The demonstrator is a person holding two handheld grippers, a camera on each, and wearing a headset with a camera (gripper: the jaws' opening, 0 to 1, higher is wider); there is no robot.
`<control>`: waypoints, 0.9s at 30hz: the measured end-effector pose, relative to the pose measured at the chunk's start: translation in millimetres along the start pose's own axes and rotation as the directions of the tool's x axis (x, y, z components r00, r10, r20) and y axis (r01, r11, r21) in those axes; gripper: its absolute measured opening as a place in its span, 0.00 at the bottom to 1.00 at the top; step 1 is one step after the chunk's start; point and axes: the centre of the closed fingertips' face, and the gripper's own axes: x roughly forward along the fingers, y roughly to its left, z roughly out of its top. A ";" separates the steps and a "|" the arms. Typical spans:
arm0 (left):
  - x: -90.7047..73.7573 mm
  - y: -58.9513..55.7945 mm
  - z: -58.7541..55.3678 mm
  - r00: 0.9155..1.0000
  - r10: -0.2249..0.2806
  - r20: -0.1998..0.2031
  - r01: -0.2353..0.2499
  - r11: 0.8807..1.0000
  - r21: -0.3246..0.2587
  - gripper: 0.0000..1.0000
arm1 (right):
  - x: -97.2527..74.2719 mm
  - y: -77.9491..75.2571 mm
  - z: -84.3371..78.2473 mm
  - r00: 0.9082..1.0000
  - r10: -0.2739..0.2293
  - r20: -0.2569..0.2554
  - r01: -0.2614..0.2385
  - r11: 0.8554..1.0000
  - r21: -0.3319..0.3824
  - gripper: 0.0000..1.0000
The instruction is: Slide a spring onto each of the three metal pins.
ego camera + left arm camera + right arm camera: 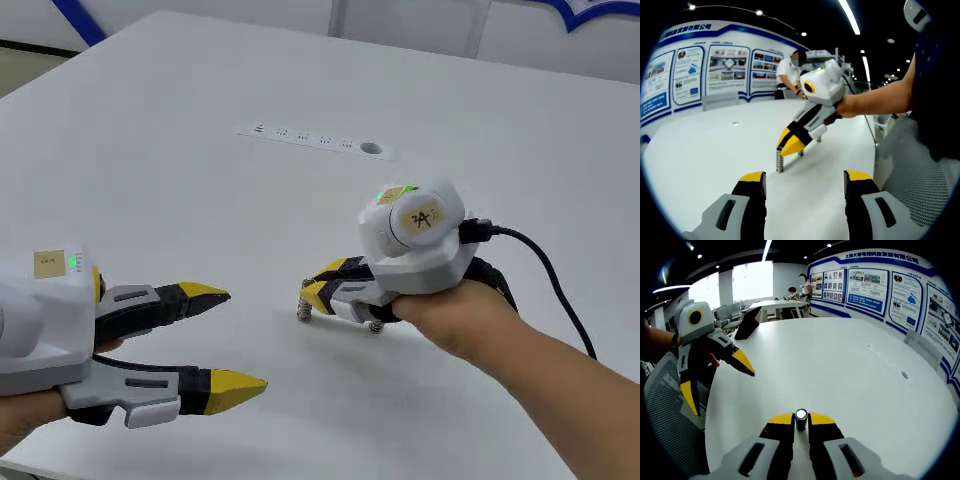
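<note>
A coiled spring (304,311) stands upright on the white table (200,150), and its top sits between the yellow tips of my right gripper (316,288). The right gripper view shows those jaws (801,419) pressed against a small cylinder with a shiny round top (801,414). In the left gripper view the spring (780,161) stands under the right gripper (789,145), with two more small upright pieces (801,153) (818,140) behind it. Another spring (376,325) stands under the right gripper's body. My left gripper (218,340) (805,176) is open and empty, to the spring's left.
A white power strip (315,138) lies flat at the far middle of the table. A black cable (545,265) trails from the right gripper. The table's near edge runs just below my left hand. A grey mesh chair (920,165) stands beside the table, and people are at a far table (802,287).
</note>
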 end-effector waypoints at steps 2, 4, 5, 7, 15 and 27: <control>-0.1 0.0 -0.2 1.000 0.000 -0.001 0.000 1.000 -0.001 0.64 | 1.1 0.4 -1.9 1.000 0.002 -0.007 -0.002 1.000 -0.004 0.11; -0.1 -0.1 0.0 1.000 0.000 -0.002 0.000 1.000 -0.001 0.64 | 2.3 1.1 -4.4 1.000 0.006 -0.016 -0.006 1.000 -0.004 0.11; -0.1 -0.2 0.2 1.000 0.000 -0.001 0.000 1.000 -0.001 0.64 | 2.5 1.3 -5.0 1.000 0.006 -0.017 -0.006 1.000 -0.005 0.11; 0.1 -0.2 0.3 1.000 0.000 -0.002 0.000 1.000 -0.002 0.64 | 2.3 1.6 -5.5 1.000 0.007 -0.018 -0.007 1.000 -0.007 0.12; 2.7 -1.2 2.4 1.000 -0.006 -0.001 0.006 1.000 0.002 0.64 | -7.4 1.3 -1.8 1.000 -0.009 -0.001 0.009 1.000 -0.011 0.17; 3.6 0.7 4.0 1.000 -0.010 0.002 0.010 1.000 0.005 0.65 | -35.9 14.7 3.9 0.999 -0.016 0.038 0.017 0.999 -0.028 0.21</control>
